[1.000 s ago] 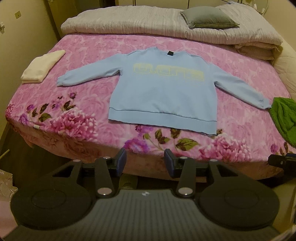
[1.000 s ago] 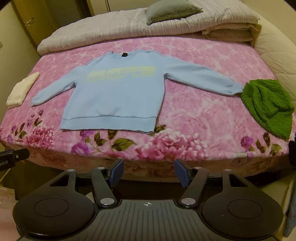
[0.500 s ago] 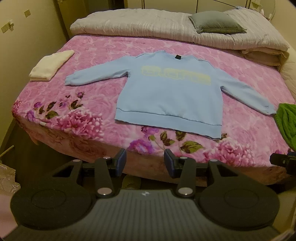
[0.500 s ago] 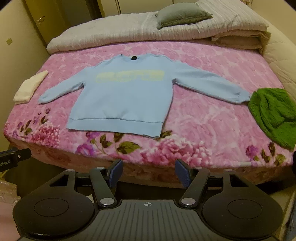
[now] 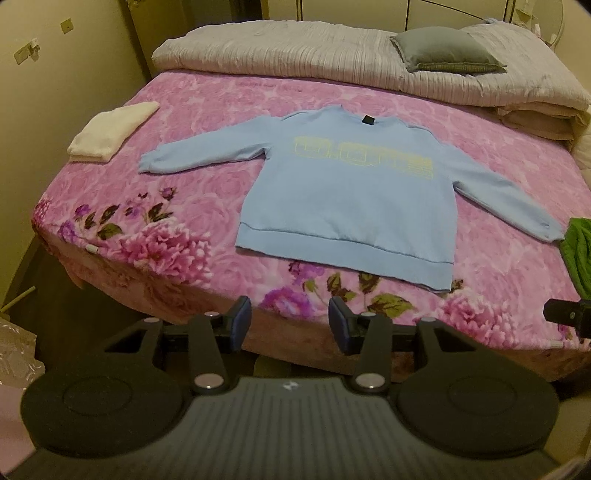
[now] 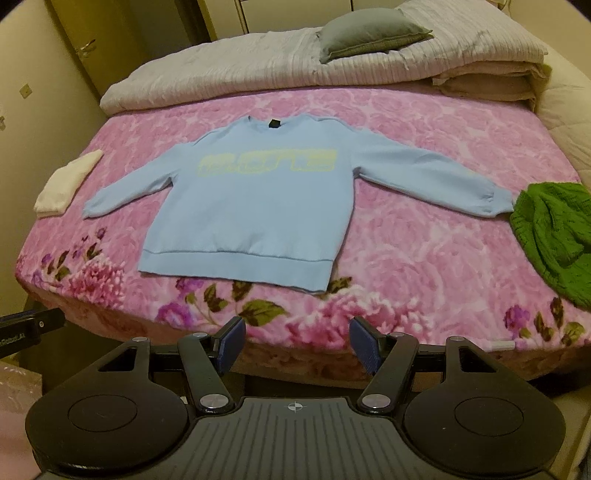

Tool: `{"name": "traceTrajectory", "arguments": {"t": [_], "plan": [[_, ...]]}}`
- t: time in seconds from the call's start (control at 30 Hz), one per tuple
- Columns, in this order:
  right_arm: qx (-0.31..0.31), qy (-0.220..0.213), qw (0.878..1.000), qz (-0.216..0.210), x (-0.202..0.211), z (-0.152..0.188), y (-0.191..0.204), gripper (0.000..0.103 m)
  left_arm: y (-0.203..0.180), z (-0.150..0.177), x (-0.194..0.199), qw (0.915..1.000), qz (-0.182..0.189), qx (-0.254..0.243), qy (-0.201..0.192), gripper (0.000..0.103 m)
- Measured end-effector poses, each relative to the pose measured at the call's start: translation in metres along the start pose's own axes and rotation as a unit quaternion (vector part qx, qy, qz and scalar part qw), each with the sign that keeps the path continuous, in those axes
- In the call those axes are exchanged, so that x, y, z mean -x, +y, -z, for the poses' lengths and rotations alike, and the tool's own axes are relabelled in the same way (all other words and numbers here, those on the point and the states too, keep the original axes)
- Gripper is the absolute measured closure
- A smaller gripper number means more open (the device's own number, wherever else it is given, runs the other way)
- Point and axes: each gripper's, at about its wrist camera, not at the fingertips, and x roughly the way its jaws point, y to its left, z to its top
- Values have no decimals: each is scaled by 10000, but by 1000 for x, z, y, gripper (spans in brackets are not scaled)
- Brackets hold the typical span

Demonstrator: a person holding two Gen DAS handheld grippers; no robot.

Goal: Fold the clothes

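Light-blue cotton sweatshirt (image 5: 347,199) lies flat, sleeves spread on the pink floral bed (image 5: 207,173), ready for folding; my left tongs (image 5: 290,325) and right tongs (image 6: 295,343) hover empty, parted.

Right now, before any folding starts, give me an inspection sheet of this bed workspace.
Surface: pink floral blanket covers the bed, lying smooth.
Job's things: light blue sweatshirt lies flat, print side up, both sleeves spread out, hem toward the near edge. Green knit garment lies crumpled past the sweatshirt's right cuff. Folded cream cloth sits near the left edge.
Clutter: grey pillow on a folded pale quilt at the far end.
Grippers: left hand-held gripper and right hand-held gripper are both open, empty, short of the bed's near edge, touching nothing.
Cables: nothing seen.
Surroundings: yellowish walls; dark floor beside the bed.
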Motion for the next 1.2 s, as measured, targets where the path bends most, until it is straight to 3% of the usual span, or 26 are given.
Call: {"name": "traceTrajectory", "arguments": {"t": [0.23, 0.33, 0.47, 0.6, 0.83, 1.07, 1.2], "plan": [[-223, 111, 9997, 41, -28, -22, -5, 37, 0, -24, -36, 9998, 33, -15, 198, 61], [-449, -105, 9986, 245, -41, -41, -9, 37, 5, -42, -59, 9995, 97, 48, 302, 61], [-752, -428, 9949, 518, -58, -76, -12, 37, 15, -78, -94, 9989, 242, 77, 389, 61], [-924, -454, 9920, 729, -83, -115, -7, 37, 30, -126, -130, 9979, 448, 96, 464, 61], [-1580, -576, 9831, 729, -138, -172, 7, 37, 78, -193, -199, 9972, 574, 180, 439, 61], [-1627, -296, 9836, 723, -198, -209, 26, 37, 139, -219, -267, 9903, 784, 925, 685, 61], [-1475, 76, 9858, 804, -238, -215, 40, 37, 182, -220, -311, 9776, 944, 1690, 825, 62]]}}
